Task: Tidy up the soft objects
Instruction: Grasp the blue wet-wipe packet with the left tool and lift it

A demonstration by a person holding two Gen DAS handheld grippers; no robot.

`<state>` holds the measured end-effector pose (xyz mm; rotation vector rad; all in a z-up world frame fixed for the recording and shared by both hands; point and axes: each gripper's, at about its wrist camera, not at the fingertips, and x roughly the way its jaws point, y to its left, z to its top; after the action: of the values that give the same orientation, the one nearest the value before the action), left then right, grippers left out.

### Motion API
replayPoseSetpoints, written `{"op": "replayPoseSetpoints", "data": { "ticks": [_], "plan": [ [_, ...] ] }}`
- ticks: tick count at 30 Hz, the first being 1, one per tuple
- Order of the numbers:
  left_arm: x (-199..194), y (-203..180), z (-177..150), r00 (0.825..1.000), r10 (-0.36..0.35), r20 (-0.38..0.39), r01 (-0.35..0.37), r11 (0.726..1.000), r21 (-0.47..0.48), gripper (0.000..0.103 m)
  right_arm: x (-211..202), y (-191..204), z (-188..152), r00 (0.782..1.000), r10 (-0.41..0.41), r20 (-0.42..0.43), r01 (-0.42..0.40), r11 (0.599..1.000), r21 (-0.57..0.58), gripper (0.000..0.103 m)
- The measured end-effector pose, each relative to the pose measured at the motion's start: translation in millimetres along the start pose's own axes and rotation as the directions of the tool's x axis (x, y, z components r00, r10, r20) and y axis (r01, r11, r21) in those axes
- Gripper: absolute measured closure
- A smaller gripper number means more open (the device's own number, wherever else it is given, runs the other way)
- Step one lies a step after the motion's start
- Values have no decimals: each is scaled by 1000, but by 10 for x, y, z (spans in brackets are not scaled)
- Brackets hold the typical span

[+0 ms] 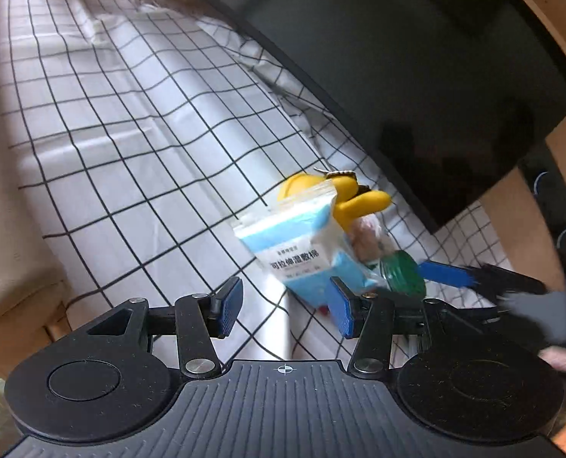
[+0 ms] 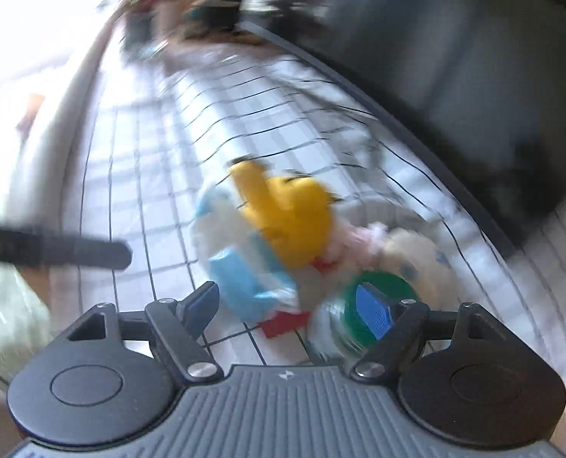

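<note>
One yellow plush toy (image 1: 353, 194), one blue cotton-pad packet (image 1: 298, 244), one green-lidded jar (image 1: 403, 271), left gripper (image 1: 285, 305) and right gripper (image 2: 290, 311) jaws released, empty

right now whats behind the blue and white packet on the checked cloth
Behind the blue and white packet a yellow plush toy sticks up, with a pale pinkish soft thing and a green lid beside it. The packet covers the lower parts of the toy, so its shape stays unclear.

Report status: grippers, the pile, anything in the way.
Left gripper and right gripper open, empty. Yellow plush toy, blue cotton-pad pack, green-lidded jar piled together. Nothing blocking.
</note>
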<state>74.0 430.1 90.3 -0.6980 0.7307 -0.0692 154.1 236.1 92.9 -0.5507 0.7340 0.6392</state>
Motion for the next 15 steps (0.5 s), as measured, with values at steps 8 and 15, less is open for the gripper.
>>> {"op": "replayPoseSetpoints", "data": {
  "ticks": [8,15],
  "plan": [
    [-66,218,92,1000,-24,-20,23,999,-30,50,92,176,62,974,224,-23,-221,970,103,24],
    [129,129,151,1000,-10,-19,8,998,-67,50,-243,190,-89,954,300,1,-298,950,96,24]
  ]
}}
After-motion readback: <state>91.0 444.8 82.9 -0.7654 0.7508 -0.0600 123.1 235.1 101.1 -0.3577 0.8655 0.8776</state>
